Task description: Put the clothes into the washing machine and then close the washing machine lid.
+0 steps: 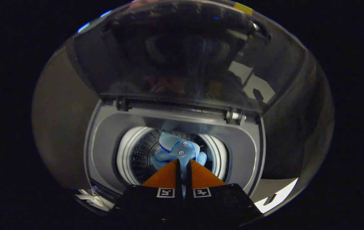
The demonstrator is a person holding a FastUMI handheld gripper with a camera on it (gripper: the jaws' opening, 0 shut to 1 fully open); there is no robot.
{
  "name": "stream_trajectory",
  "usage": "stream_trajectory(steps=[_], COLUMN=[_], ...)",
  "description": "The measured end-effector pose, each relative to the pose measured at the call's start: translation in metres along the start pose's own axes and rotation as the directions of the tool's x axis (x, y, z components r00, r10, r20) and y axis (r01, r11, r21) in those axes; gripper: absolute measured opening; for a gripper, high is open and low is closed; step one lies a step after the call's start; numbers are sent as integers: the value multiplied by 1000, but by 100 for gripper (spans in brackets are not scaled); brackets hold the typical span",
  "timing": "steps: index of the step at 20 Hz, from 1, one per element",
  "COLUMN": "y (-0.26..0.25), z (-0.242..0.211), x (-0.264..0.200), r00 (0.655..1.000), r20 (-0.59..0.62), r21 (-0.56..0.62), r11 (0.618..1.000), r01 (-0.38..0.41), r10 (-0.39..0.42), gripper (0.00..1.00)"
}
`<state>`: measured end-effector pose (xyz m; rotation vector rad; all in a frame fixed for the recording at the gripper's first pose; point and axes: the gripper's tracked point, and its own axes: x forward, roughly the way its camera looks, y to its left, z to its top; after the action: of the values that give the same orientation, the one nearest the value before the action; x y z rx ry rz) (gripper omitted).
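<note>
We hold our gripper point(182, 162) just above the washing machine point(105, 150), its fingers pinched on a fold of the blue clothes point(177, 150). The clothes hang down inside the drum point(140, 153), right under the fingers. They look soft, light and floppy, so we think a pinch on any bunched fold works. The lid point(175, 54) stands open behind the drum, not yet closed

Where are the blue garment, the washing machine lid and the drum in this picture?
blue garment point(177, 151): gripper view, on the fold bearing two buttons, just ahead of the nearly closed jaws.
washing machine lid point(182, 54): gripper view, on its raised dark glass panel.
drum point(140, 156): gripper view, on the perforated inner wall.
</note>
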<state>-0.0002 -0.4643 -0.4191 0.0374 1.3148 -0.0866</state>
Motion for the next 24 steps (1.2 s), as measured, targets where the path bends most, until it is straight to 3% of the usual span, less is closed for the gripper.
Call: stream_trajectory(steps=[3, 7, 12, 14, 16, 20, 24], y=[-10, -7, 24, 35, 33, 14, -4], z=[-16, -21, 0, 3, -5, 10, 51], x=[18, 20, 2, -13, -13, -38, -80], r00=[999, 998, 987, 973, 978, 985, 962], r20=[-34, -59, 7, -36, -21, 104, 258], r21=[53, 129, 159, 160, 175, 231, 294], r11=[998, 992, 975, 962, 964, 960, 941], r01=[35, 5, -158, -220, -201, -157, -169], r10=[-33, 2, 159, 229, 208, 136, 92], gripper=[7, 10, 16, 57, 98, 100, 100])
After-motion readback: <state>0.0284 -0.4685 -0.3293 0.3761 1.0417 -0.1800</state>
